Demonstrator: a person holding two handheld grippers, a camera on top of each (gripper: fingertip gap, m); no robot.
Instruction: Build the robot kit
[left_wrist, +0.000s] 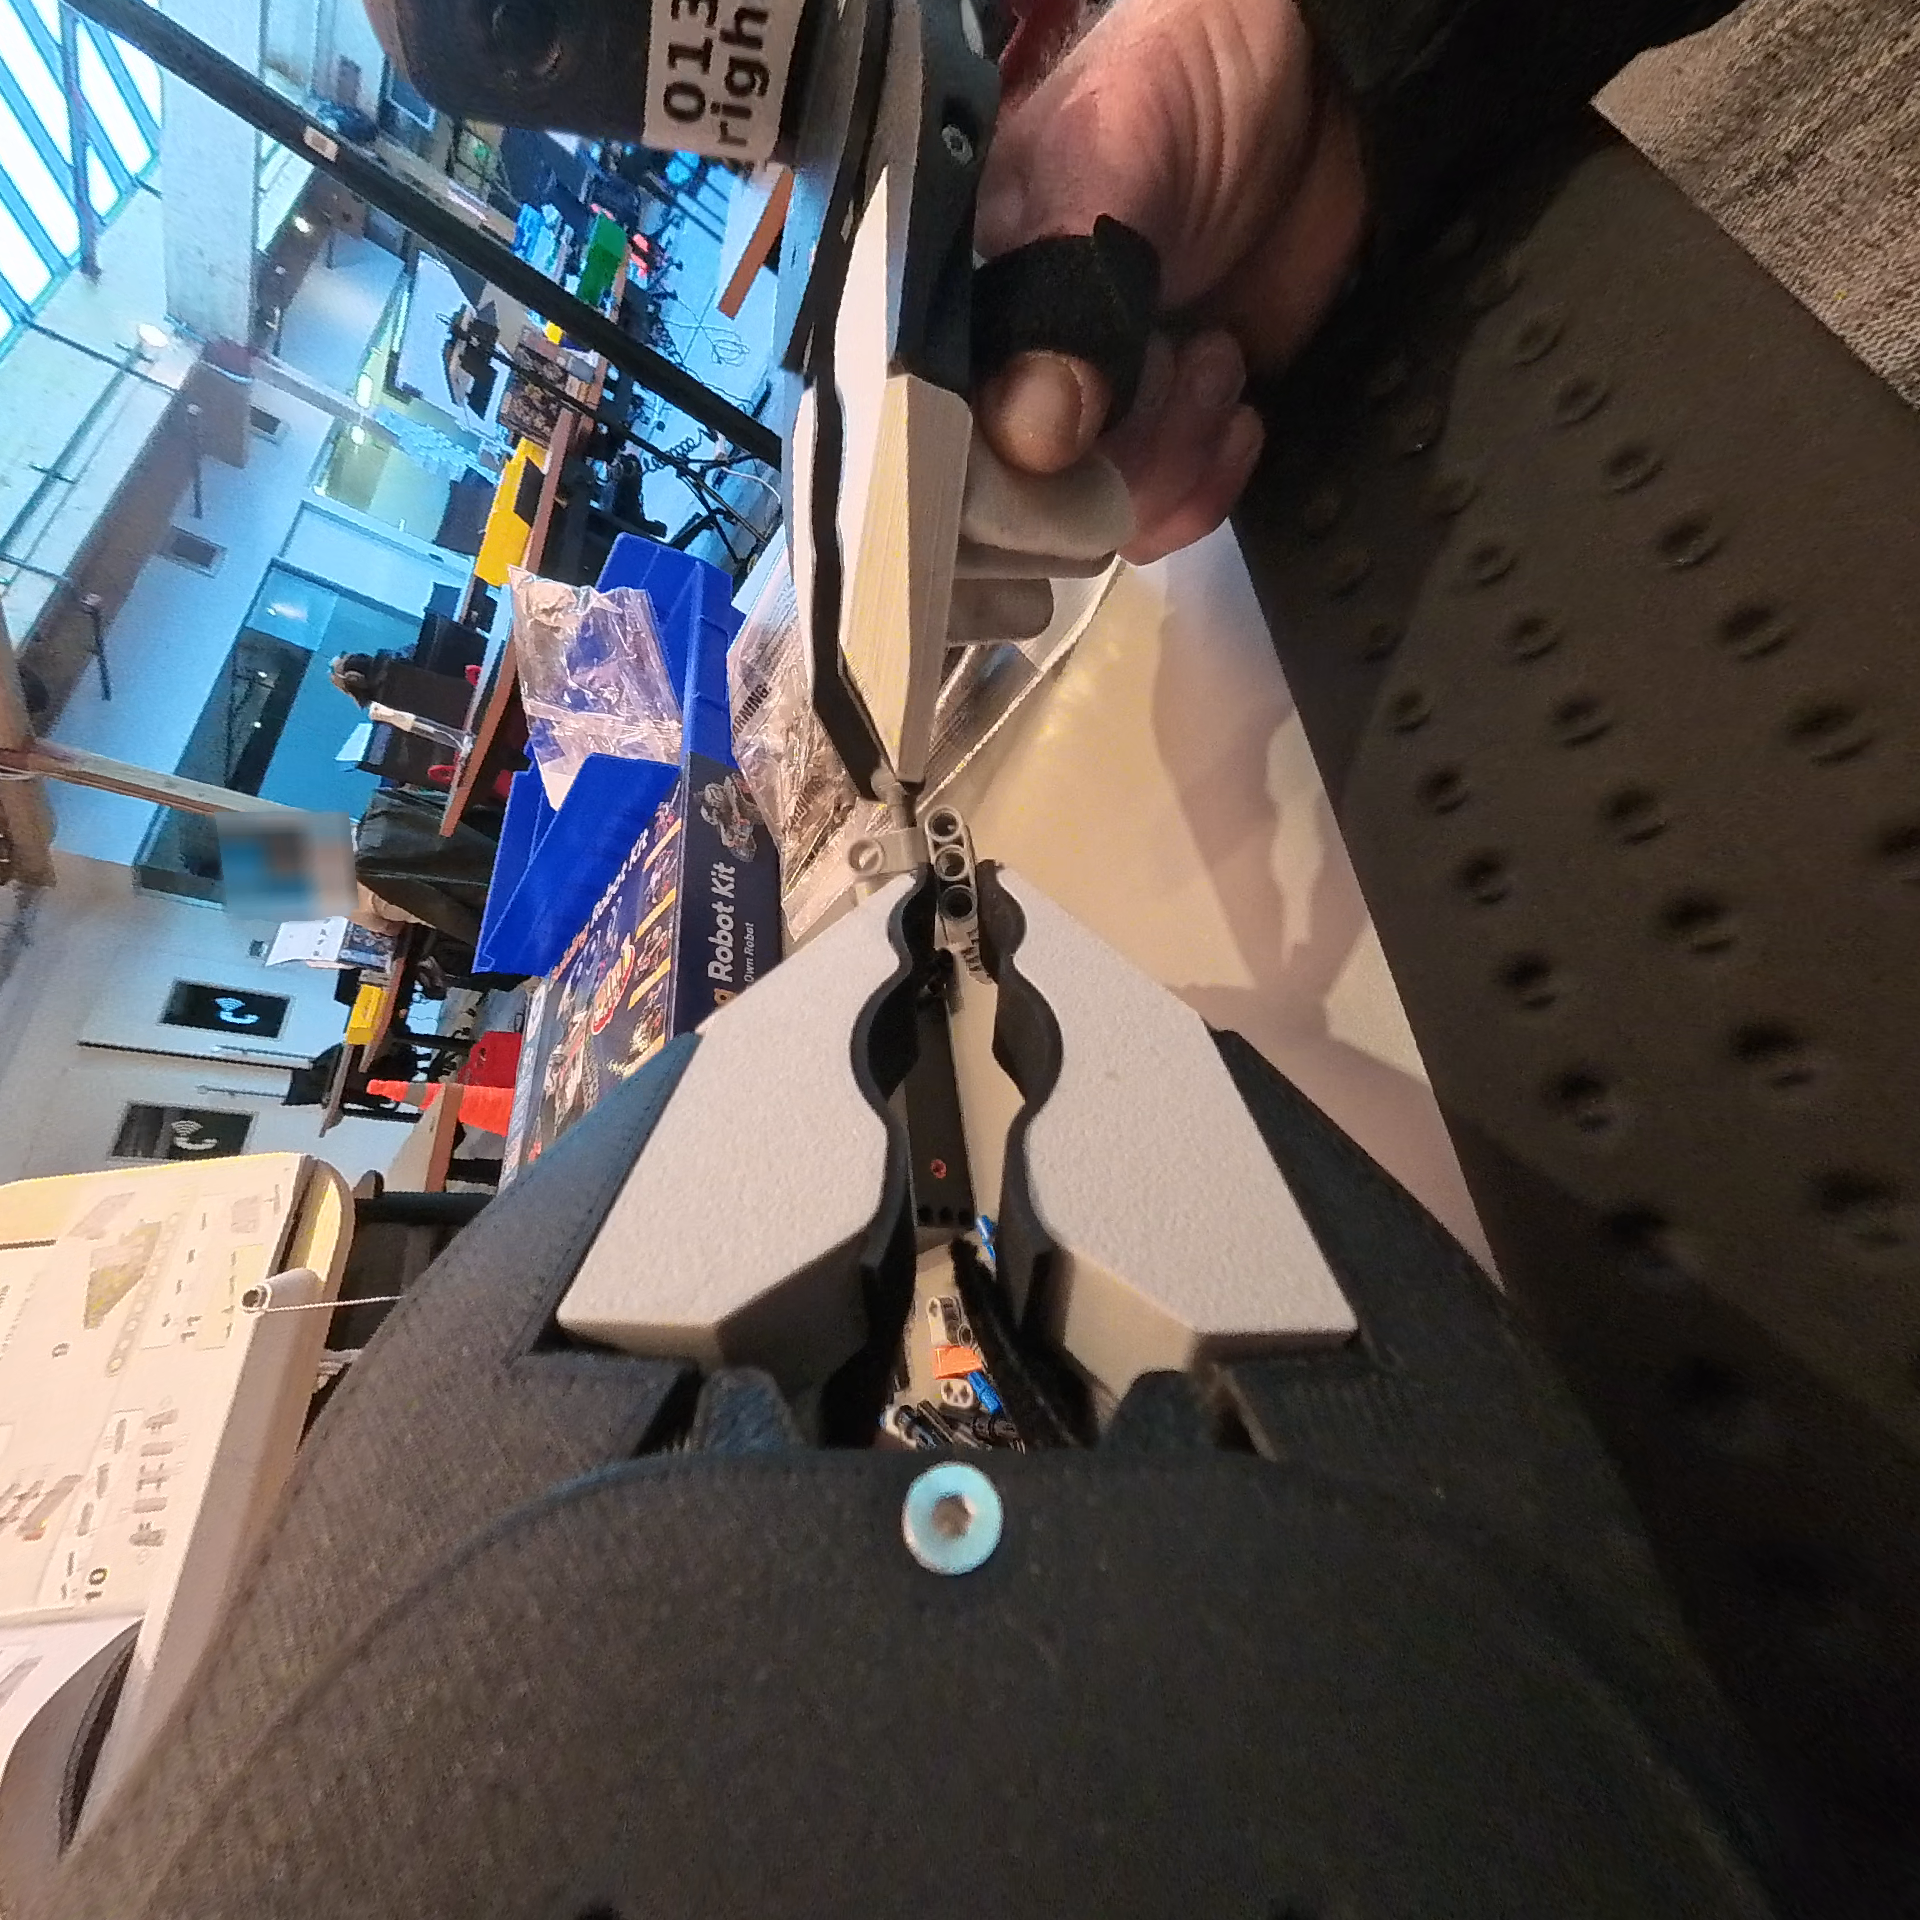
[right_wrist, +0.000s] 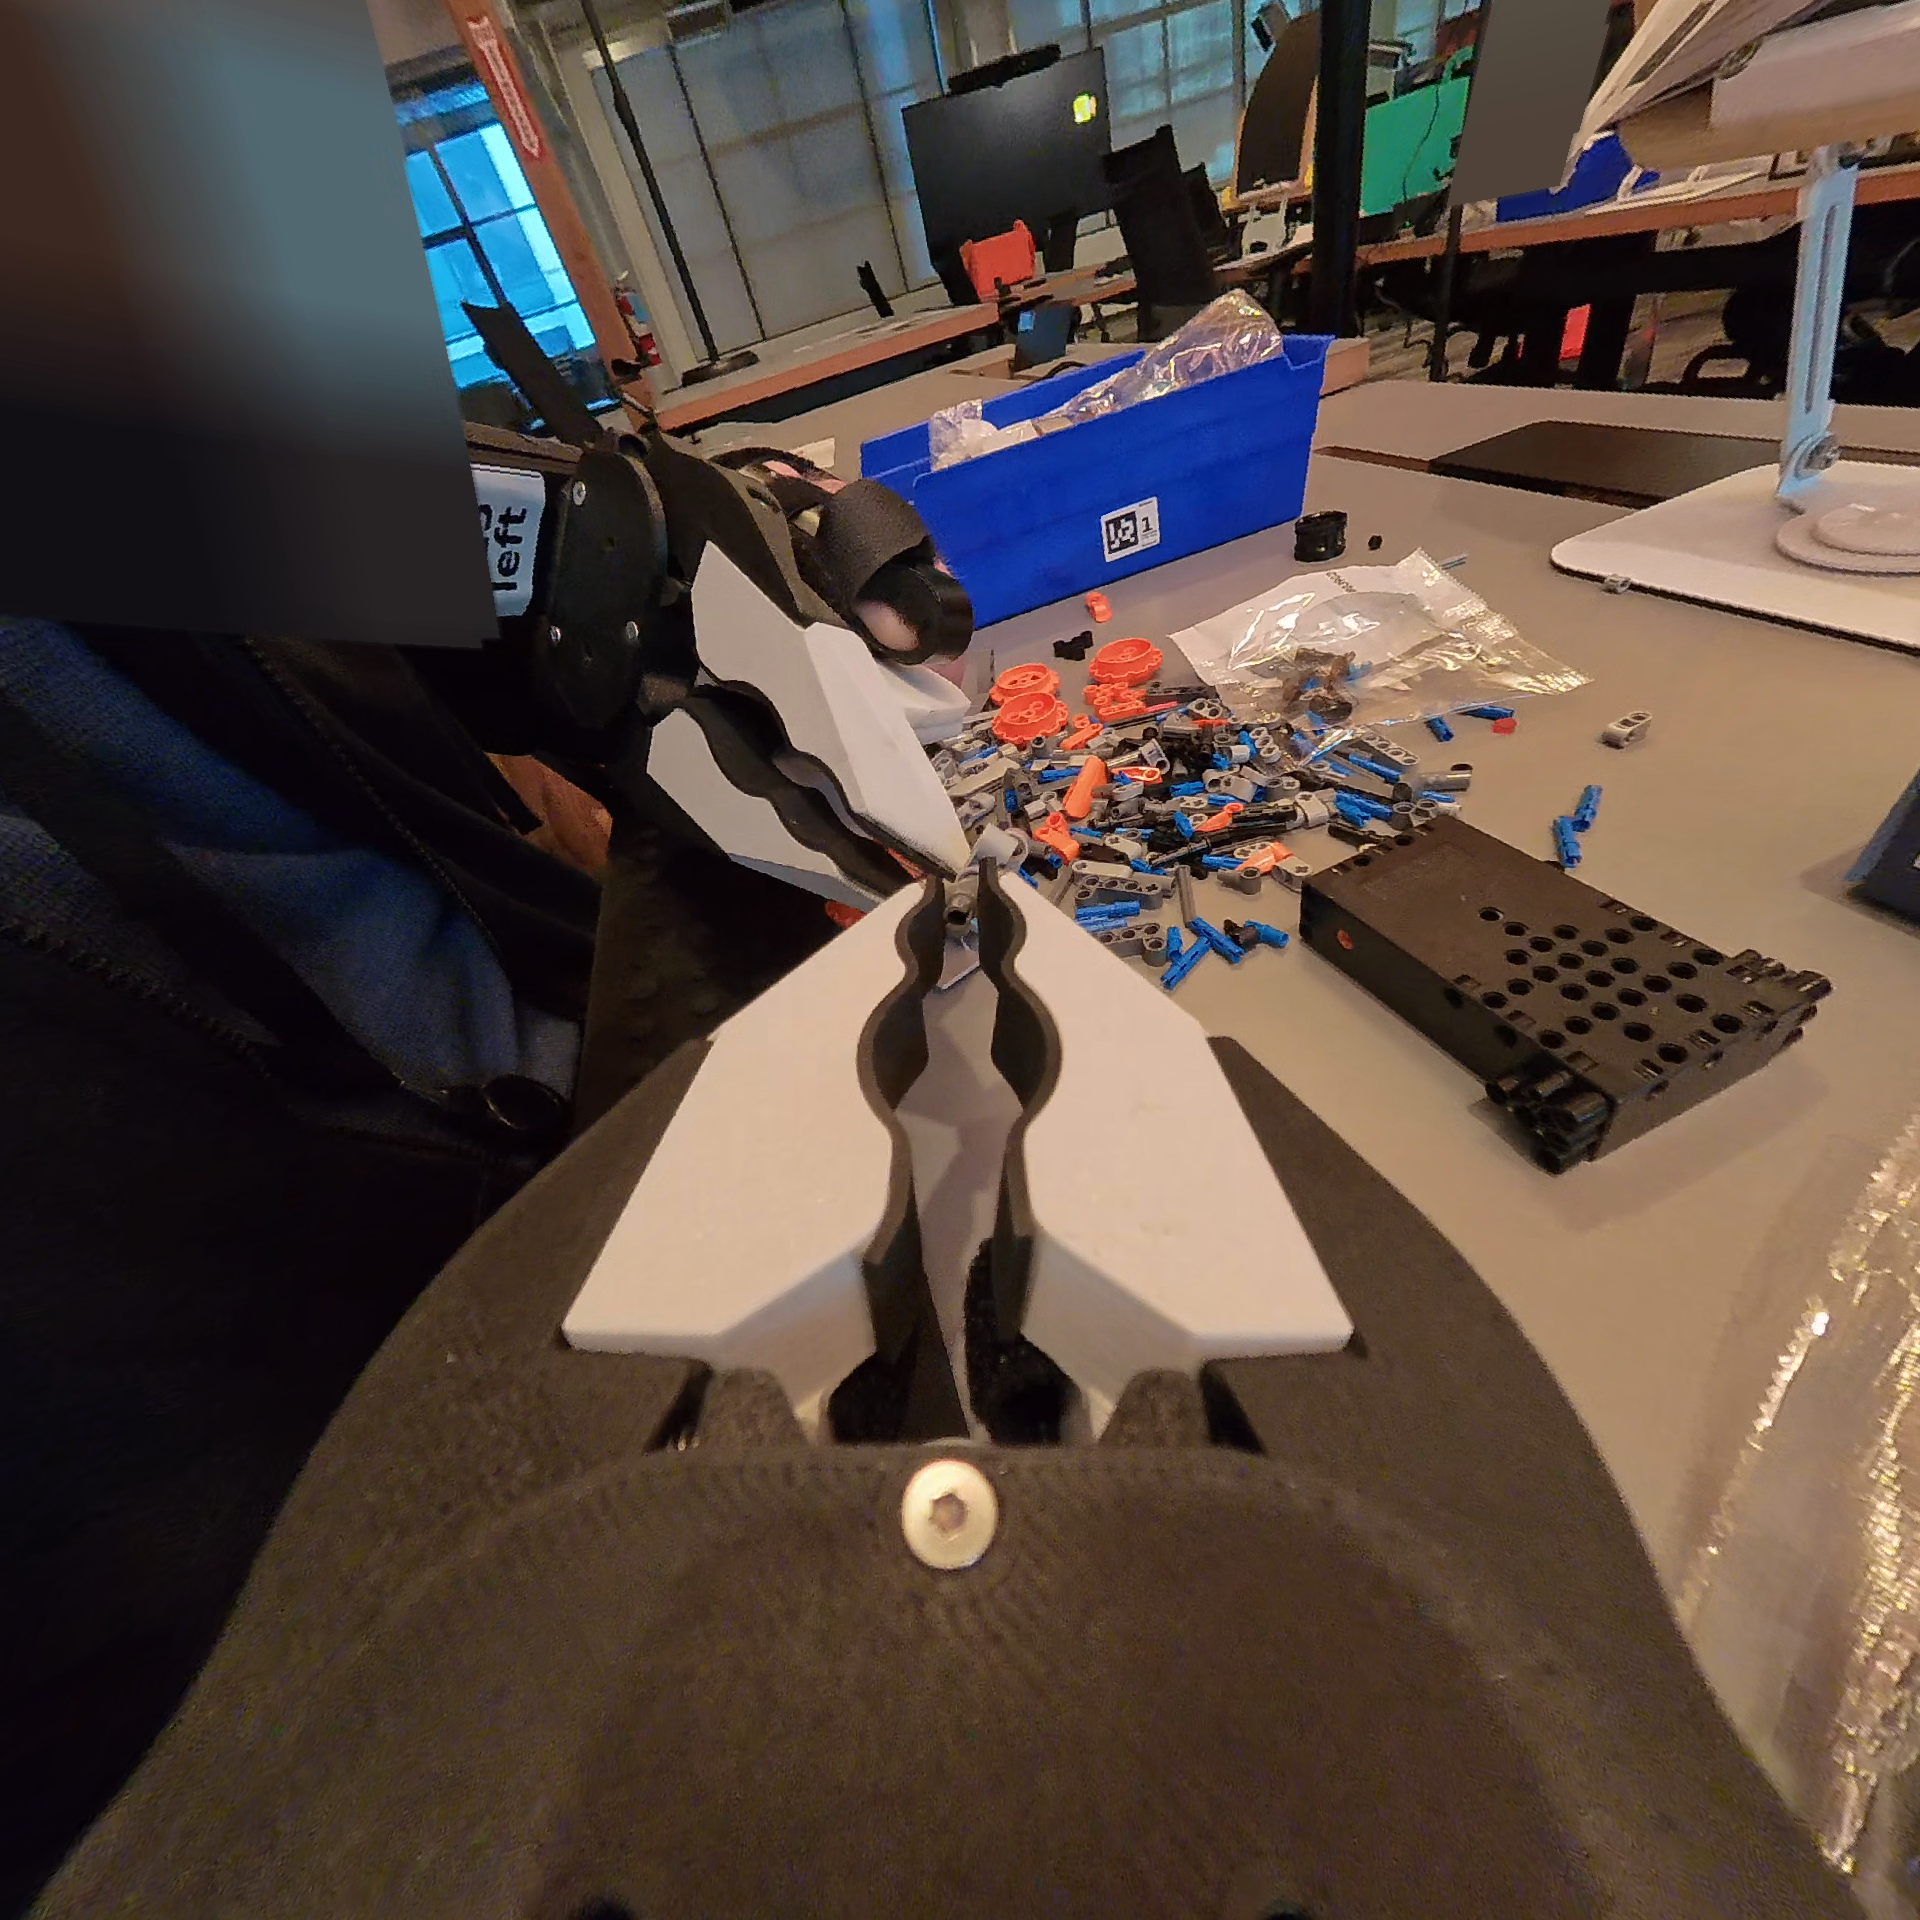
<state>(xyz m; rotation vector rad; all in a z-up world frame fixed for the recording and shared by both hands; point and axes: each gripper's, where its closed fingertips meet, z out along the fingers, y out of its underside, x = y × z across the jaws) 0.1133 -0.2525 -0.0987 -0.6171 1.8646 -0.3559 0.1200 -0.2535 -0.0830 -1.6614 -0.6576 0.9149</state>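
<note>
My left gripper is shut on a small grey holed beam. My right gripper is shut on a small grey connector. The two grippers meet tip to tip above the table edge, and the two pieces touch. In the left wrist view the right gripper comes in from above with the connector at its tip. In the right wrist view the left gripper comes in from the left with the beam. A person's hand holds the right gripper.
A pile of small blue, grey, orange and black parts lies on the grey table. Beside it are a black perforated block, a clear bag, a blue bin and a white stand base. An instruction booklet stands nearby. The grippers are tip to tip, or close to it. The black perforated block is about equally far from each gripper, around 15 cm.
</note>
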